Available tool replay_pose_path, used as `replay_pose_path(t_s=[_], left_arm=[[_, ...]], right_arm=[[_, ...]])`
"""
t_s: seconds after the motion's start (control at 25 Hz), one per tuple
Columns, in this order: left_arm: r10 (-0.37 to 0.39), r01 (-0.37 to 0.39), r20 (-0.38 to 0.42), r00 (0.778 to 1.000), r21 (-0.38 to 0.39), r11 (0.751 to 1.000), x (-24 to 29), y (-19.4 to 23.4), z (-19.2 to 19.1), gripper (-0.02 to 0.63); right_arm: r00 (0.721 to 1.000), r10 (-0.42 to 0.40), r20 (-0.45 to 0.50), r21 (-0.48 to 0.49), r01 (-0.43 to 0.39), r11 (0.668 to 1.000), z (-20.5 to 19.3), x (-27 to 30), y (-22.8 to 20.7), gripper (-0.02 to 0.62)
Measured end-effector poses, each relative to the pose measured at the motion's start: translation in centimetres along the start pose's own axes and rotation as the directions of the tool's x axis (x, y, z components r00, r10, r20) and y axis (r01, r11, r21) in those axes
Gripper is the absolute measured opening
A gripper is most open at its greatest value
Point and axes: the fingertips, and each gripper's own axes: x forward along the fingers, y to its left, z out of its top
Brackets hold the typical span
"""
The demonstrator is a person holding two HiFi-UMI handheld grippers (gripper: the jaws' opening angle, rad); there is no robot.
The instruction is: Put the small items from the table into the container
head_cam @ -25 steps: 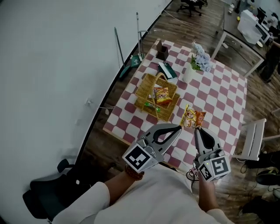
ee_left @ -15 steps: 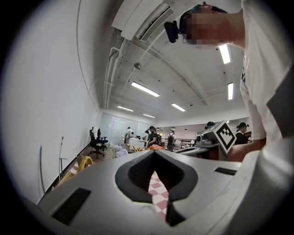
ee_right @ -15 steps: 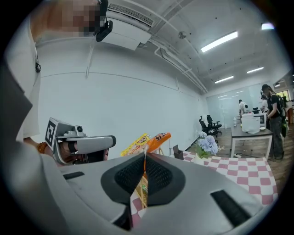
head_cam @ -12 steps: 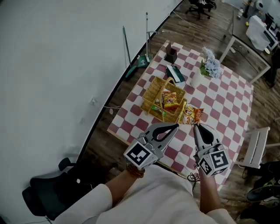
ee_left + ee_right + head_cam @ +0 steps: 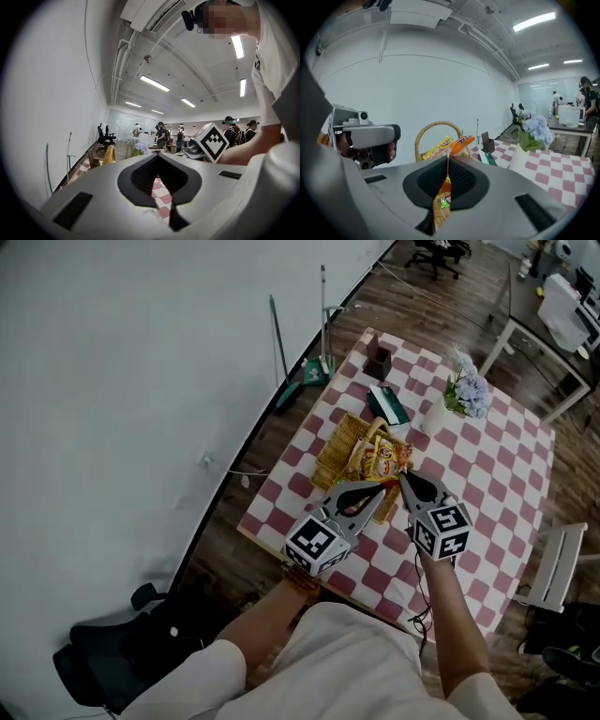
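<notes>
Your right gripper [image 5: 405, 477] holds an orange snack packet [image 5: 384, 458] at the wicker basket [image 5: 337, 451].
Its jaws are clamped on the packet's edge; your left gripper [image 5: 379, 491] hovers alongside, jaws together and empty, over the checkered desk [image 5: 487, 474].

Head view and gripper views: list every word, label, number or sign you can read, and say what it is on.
No text can be read in any view.
Packet in the right gripper: printed, but too blurred to read.
Green box: too small to read.
Marker cubes: black-and-white square patterns only, no words.
</notes>
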Motion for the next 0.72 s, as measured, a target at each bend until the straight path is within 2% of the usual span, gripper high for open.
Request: replay_pose_path(t_s=[0.16,0.32,0.48,0.56,0.72], left_arm=[[0.024,-0.024,-0.052,0.998,-0.016,1.000,1.0,2.3,-2.9,0.028],[0.040,-0.044,-0.096,0.995,-0.043,0.998,1.5,3.6,-5.1,0.028],[0.040,-0.046,-0.093,0.995,-0.059,0.997,1.1,3.3,-5.3,0.028],[0.041,-0.047,-0.085,0.996,-0.064,0.997,0.9,3.0,-5.0,0.028],[0.039,-0.044,-0.068,0.997,-0.059,0.997,0.5,2.2,-4.1,0.028]], right_arm=[[0.997,0.017,-0.075,0.030,-0.014,0.999,-1.8,4.0,-0.6,0.025],[0.994,0.026,-0.110,0.035,-0.022,0.999,-2.2,5.4,-0.5,0.026],[0.993,0.046,-0.108,0.052,-0.041,0.998,-2.0,5.6,-0.3,0.040],[0.993,0.065,-0.098,0.077,-0.057,0.995,-2.0,5.4,-0.3,0.114],[0.997,0.048,-0.063,0.090,-0.043,0.995,-1.3,4.1,-0.8,0.115]])
